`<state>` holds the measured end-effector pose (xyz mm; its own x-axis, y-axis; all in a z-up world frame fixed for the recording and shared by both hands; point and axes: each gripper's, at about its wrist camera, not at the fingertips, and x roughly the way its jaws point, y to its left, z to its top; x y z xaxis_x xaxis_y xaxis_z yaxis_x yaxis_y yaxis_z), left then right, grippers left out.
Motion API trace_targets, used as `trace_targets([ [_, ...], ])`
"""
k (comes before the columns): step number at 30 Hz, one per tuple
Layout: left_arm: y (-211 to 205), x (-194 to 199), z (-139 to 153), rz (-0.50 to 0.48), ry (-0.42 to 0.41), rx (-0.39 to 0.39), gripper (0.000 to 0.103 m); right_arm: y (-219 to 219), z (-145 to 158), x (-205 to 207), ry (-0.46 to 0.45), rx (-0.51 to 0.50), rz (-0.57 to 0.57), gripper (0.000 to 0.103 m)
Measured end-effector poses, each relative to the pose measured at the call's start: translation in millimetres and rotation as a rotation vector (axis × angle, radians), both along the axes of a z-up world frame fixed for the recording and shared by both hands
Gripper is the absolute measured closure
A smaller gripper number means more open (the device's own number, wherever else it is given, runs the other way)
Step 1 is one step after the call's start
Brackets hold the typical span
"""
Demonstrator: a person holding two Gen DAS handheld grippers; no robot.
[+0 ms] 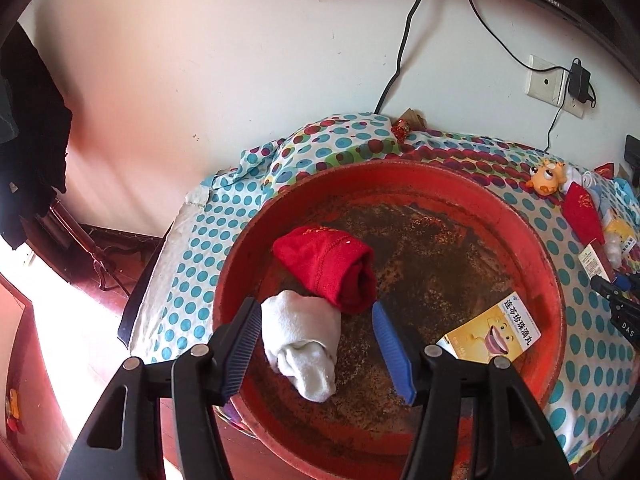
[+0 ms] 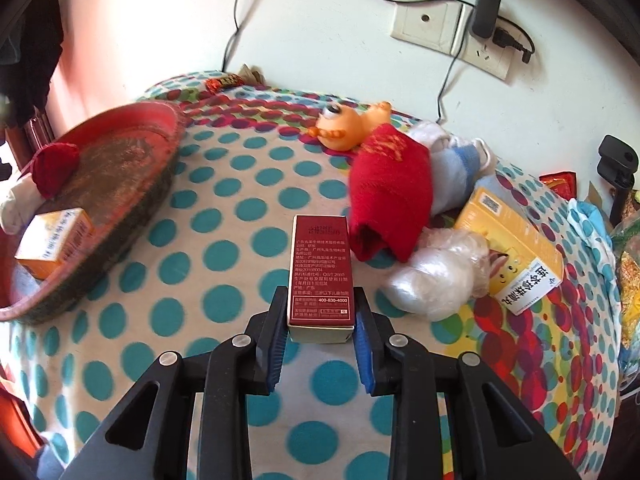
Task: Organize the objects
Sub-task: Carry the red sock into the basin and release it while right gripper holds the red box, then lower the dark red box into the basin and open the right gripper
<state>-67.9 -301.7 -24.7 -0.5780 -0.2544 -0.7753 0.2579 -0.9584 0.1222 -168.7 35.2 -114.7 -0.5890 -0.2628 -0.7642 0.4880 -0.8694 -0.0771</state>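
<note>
Red plastic, worn dark and mottled across its floor, is filling the left wrist view: a round basin (image 1: 394,184) sitting on a polka-dot cloth (image 1: 188,248). Inside it, a rolled red sock (image 1: 326,266) is lying at 11 o'clock of the basin floor, touching a rolled white sock (image 1: 302,340) just below it at 8 o'clock, and a yellow medicine box (image 1: 494,330) is resting near the rim at 4 o'clock. The left gripper (image 1: 316,330) is hanging released above the basin, its blue-padded jaws standing wide on either side of the white sock without pressing it.

Across the right wrist view, the right gripper (image 2: 320,312) is grasping a dark red carton (image 2: 320,276) by its near end, pads pressing both long sides; the carton is printed with pale text and pointing toward 12 o'clock over the cloth. The basin is showing at 9 o'clock. At 2 o'clock a second red sock (image 2: 390,196) is lying just beside the carton, with an orange toy (image 2: 352,128) behind it, a crumpled clear bag (image 2: 440,272) and another yellow box (image 2: 516,248) at 3 o'clock.
</note>
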Motion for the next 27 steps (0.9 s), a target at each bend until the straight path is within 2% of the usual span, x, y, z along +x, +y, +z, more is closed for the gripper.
trace_targets([
  [5,-4.1,6.4,9.0,-0.005,-0.014,0.054,0.044,-23.6,22.2,17.9,0.017,-0.057,0.051,0.075],
  [12,-21.6,17.5,27.7,0.037,0.014,0.077,0.044,-69.1,41.9,29.1,-0.008,-0.122,0.138,0.075],
  [18,-27.2,19.1,22.6,0.048,-0.018,0.072,0.044,-119.5,44.8,29.0,-0.032,-0.108,0.214,0.075],
  [27,-22.6,18.3,18.8,0.026,-0.046,0.070,0.043,-175.0,29.6,23.7,-0.091,-0.053,0.278,0.075],
])
